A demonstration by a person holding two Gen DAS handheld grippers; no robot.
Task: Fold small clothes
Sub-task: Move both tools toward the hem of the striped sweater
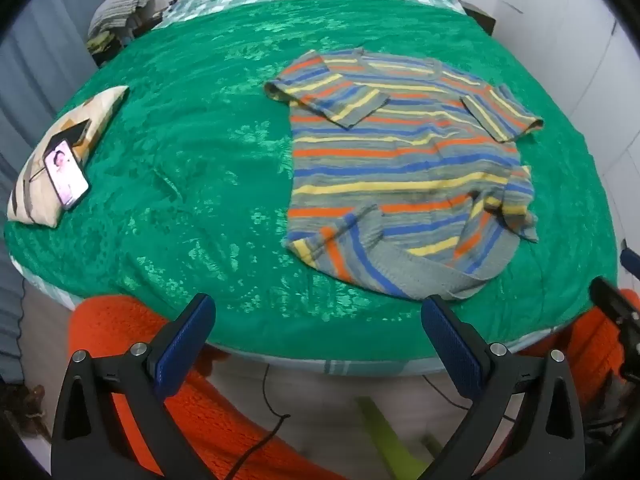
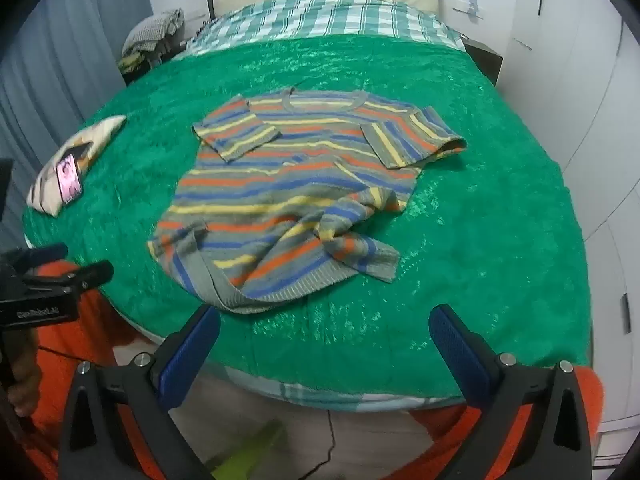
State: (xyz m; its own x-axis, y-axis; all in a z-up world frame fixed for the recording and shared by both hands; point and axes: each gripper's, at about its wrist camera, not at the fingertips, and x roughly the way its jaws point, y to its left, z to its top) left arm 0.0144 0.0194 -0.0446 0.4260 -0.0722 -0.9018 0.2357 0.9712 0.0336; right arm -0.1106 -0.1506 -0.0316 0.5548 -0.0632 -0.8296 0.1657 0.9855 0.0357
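A small striped sweater [image 1: 404,168] in grey, orange, blue and yellow lies on the green blanket [image 1: 200,160], collar away from me, both sleeves folded in over the chest, its hem rumpled and partly turned up. It also shows in the right wrist view [image 2: 296,192]. My left gripper [image 1: 318,316] is open and empty, held off the bed's near edge, short of the hem. My right gripper [image 2: 324,324] is open and empty, also short of the hem. The left gripper shows at the left edge of the right wrist view [image 2: 60,276].
A patterned pillow [image 1: 52,164] with a lit phone [image 1: 66,178] on it lies at the blanket's left edge. A plaid sheet [image 2: 320,16] covers the bed's far end. White wardrobe doors [image 2: 580,100] stand to the right. A cable [image 1: 272,416] runs on the floor below.
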